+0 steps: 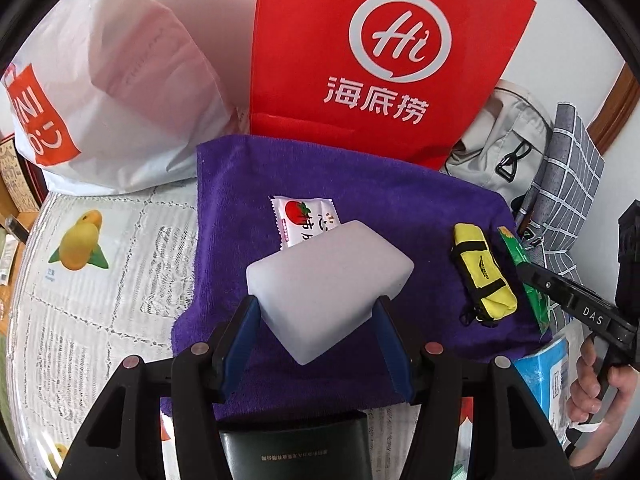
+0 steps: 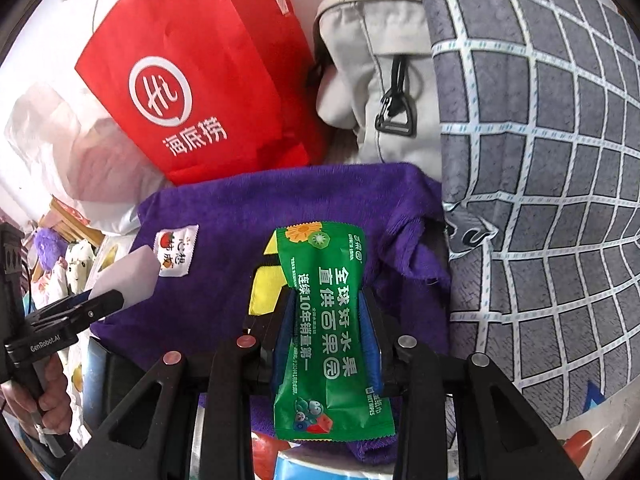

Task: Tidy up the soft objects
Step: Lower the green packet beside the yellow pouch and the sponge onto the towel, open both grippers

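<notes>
— What sits at the far left?

— A white plastic bag with an orange logo panel, its top cut off by the lens edge. Below it the tabletop is covered by a sheet printed with yellow fruit.

— And the left hand-held gripper?

— Its two blue-padded fingers pinch a pale foam block by its near end. The block hangs over a purple towel and hides the lower part of a white strawberry sachet lying on the towel (the print on it is only half readable).

— Behind the towel?

— A red paper bag stands upright with its foot at the towel's back edge; its top is out of frame. To its right a grey backpack leans, partly hidden by a grey checked cloth.

— Farther right on the towel?

— A small yellow pouch with black straps lies near the towel's right edge. In the right wrist view only a yellow corner of it shows.

— And the right hand-held gripper?

— Pressed in on a green wet-wipe packet, gripping it at the waist so the wrapper creases. The packet is over the towel's right part, covering most of the pouch. Whether it touches the pouch I cannot tell. A blue-and-white pack peeks out beneath, mostly hidden.
</notes>
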The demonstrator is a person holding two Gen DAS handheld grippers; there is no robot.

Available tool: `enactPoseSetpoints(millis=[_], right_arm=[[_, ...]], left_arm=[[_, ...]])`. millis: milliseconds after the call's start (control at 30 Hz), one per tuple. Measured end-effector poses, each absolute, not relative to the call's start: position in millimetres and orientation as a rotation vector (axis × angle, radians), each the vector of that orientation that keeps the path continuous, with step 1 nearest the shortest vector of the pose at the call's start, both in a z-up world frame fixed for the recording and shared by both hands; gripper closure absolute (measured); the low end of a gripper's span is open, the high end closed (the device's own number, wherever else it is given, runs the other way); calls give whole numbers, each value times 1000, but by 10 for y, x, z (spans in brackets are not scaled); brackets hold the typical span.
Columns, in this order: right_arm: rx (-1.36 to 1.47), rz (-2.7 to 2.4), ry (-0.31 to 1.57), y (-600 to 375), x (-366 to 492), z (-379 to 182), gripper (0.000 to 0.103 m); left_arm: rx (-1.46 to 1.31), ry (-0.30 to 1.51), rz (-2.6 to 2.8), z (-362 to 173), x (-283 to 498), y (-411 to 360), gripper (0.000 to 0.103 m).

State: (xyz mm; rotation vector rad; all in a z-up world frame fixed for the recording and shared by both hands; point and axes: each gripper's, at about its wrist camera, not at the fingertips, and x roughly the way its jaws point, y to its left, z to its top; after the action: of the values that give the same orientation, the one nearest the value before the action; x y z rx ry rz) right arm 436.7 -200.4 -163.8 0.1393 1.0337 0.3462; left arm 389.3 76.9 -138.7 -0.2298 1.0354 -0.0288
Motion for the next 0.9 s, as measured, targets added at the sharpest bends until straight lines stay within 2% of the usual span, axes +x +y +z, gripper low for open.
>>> enactPoseSetpoints(millis=[233, 300, 367, 467, 533, 633, 900], right_arm=[[117, 348, 1056, -1999, 4373, -1673, 68], [93, 346, 1051, -1973, 4363, -1665, 64], [79, 351, 1045, -1948, 4352, -1647, 53], [70, 369, 1021, -1921, 4326, -1594, 43], [63, 369, 1002, -1912, 4304, -1545, 42], [54, 368, 980, -1897, 4274, -1473, 41], [13, 347, 883, -1854, 3925, -1118, 41]], left_arm=[[-242, 1064, -28, -1475, 3938, 772, 45], [-241, 1063, -27, -1479, 3942, 772, 45], [-241, 1067, -25, -1484, 3951, 769, 45], [-240, 1071, -35, -1492, 3963, 751, 44], [-236, 1078, -36, -1496, 3968, 728, 42], [-224, 1088, -42, -1483, 3965, 681, 32], [-225, 1051, -39, -1256, 3820, 677, 32]])
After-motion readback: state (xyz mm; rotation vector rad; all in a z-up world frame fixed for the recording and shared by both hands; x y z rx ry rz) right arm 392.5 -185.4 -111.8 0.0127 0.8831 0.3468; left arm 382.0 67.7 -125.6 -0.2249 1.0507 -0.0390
